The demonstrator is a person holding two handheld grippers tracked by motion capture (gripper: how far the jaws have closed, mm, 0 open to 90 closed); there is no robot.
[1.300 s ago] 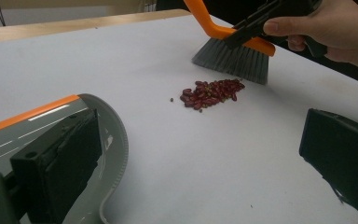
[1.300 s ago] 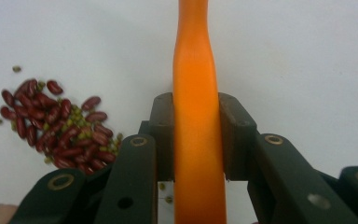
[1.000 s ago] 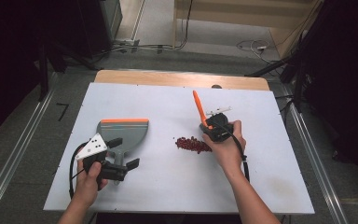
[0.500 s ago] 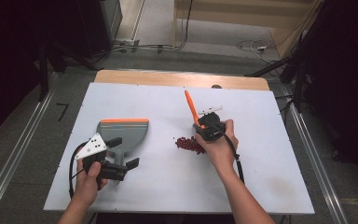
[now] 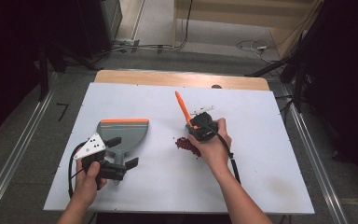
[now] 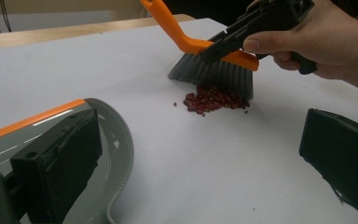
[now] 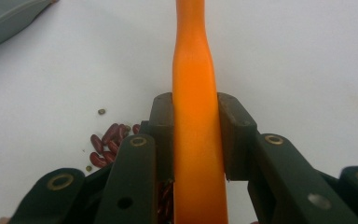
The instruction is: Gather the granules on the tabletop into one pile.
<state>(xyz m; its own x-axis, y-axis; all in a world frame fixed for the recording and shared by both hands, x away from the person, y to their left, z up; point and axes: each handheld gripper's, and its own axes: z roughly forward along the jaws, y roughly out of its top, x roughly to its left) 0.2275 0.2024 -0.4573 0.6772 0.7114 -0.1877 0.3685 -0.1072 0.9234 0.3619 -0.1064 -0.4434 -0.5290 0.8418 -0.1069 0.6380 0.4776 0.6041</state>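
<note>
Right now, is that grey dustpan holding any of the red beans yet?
Empty, as far as shows. The dustpan has a bare grey tray in the high view, while the beans lie heaped on the table by the brush.

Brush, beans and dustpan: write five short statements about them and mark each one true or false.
1. The right gripper is clamped on the orange brush. True.
2. The red beans lie inside the dustpan. False: they sit in a heap on the white table, apart from the dustpan.
3. The brush's grey bristles stand right at the bean heap. True.
4. The dustpan has a blue front edge. False: its edge strip is orange.
5. The left gripper holds the brush. False: it is at the dustpan's handle; the brush is in the other gripper.
</note>
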